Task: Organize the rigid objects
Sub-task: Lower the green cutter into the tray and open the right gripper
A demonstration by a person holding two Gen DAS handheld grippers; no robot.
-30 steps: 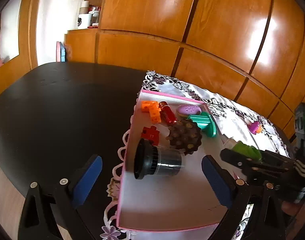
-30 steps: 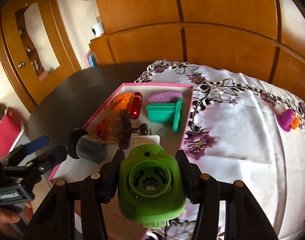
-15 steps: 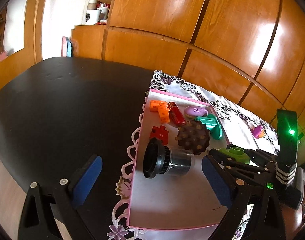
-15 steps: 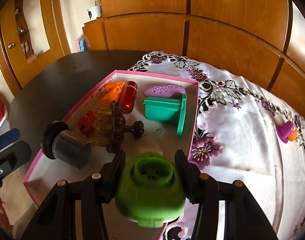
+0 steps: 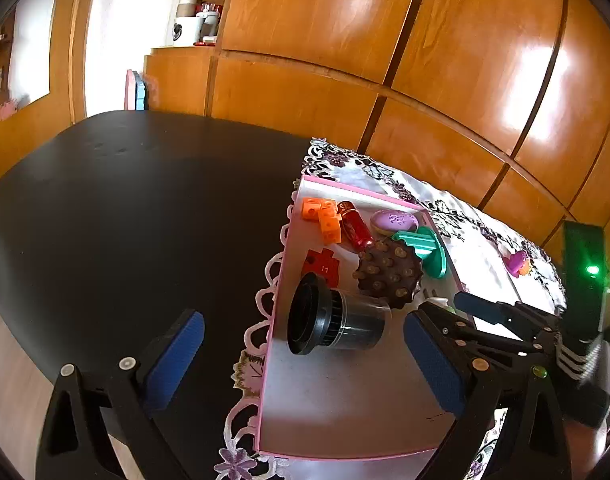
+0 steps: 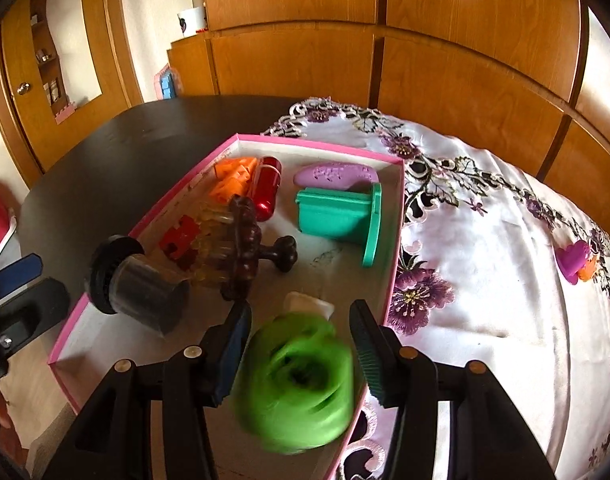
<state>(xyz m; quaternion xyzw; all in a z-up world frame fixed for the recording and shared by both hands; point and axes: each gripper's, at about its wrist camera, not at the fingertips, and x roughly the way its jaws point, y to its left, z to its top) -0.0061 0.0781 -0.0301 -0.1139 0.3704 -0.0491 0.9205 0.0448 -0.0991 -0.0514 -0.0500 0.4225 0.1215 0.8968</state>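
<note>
Release step: right gripper, jaws parted wider than the blurred green plastic piece, which looks just let go over the near corner of the pink-rimmed tray. Left gripper hangs wide open and empty at the tray's near-left edge. Likely next: fetch the glossy purple-and-orange toy on the embroidered cloth, well right of the tray. Inside: ribbed black cylinder, studded brown disc.
</note>
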